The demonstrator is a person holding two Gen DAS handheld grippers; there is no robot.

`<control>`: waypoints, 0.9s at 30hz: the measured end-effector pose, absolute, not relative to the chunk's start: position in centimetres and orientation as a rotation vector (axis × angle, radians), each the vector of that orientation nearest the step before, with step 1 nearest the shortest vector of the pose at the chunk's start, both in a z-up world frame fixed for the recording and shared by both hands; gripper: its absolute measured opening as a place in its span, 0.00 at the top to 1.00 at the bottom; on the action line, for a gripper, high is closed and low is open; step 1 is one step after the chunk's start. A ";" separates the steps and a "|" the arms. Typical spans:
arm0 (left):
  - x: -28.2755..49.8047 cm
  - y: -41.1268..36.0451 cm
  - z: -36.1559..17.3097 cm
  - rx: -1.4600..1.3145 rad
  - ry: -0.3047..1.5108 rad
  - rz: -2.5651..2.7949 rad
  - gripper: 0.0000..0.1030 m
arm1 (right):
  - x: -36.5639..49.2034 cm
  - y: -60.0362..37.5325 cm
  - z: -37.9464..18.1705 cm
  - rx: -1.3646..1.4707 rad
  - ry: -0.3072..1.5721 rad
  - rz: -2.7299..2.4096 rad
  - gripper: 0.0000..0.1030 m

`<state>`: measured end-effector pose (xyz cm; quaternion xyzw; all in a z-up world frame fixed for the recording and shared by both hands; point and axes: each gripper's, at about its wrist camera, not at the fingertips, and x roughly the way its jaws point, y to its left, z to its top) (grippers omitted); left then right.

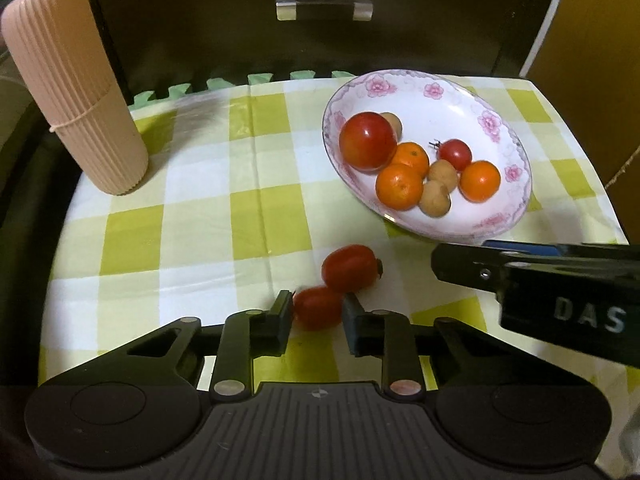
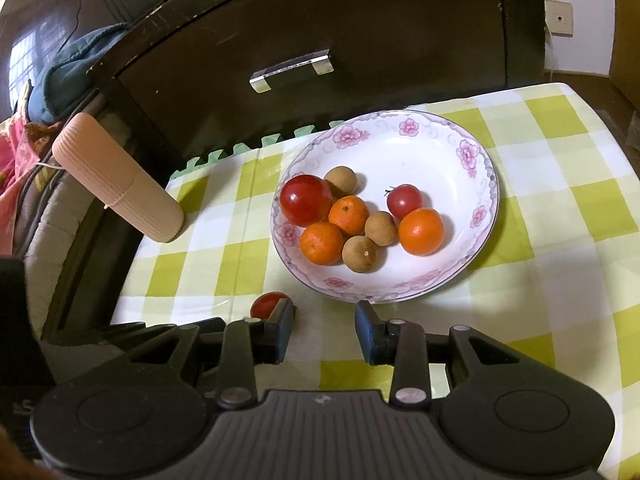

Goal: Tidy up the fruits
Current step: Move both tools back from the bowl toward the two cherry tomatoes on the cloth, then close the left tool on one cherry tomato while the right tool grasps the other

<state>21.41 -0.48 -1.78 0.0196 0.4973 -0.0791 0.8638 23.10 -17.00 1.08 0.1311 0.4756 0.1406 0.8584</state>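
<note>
A floral-rimmed white plate [image 1: 496,120] [image 2: 440,136] holds a big tomato [image 1: 367,141], a cherry tomato [image 1: 455,154], three small oranges and three brown longans. Two small red tomatoes lie on the checked cloth in front of it. My left gripper [image 1: 318,310] is shut on the nearer tomato [image 1: 318,307], with a pad on either side of it. The other loose tomato [image 1: 350,268] touches it just beyond. My right gripper [image 2: 325,316] [image 1: 444,266] stands open near the plate's front rim with nothing between its fingers. A red tomato [image 2: 267,305] peeks out behind its left finger.
A pink ribbed cylinder [image 1: 72,92] [image 2: 116,184] stands at the cloth's back left. A dark cabinet with a clear drawer handle [image 1: 324,8] rises right behind the table. The table drops off at the left and right edges. Green foam edging [image 1: 220,84] shows at the back.
</note>
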 end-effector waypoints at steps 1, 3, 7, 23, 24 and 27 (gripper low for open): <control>21.2 -0.3 -1.8 0.048 1.044 -0.168 0.68 | 23.1 -16.9 1.0 0.272 1.000 0.298 0.68; 20.9 0.3 -1.9 0.054 1.054 -0.161 0.68 | 22.9 -16.6 0.9 0.261 1.004 0.303 0.68; 20.9 2.1 -2.5 0.023 1.094 -0.131 0.68 | 22.7 -16.1 0.3 0.249 1.023 0.306 0.68; 19.8 4.5 1.1 -0.052 1.081 -0.167 0.40 | 25.7 -11.7 0.1 0.275 1.079 0.331 0.68; 19.7 4.5 1.2 -0.051 1.077 -0.168 0.39 | 25.9 -11.2 -0.2 0.263 1.089 0.327 0.68; 19.8 4.6 0.9 -0.059 1.087 -0.171 0.38 | 26.2 -9.6 -0.8 0.209 1.091 0.288 0.63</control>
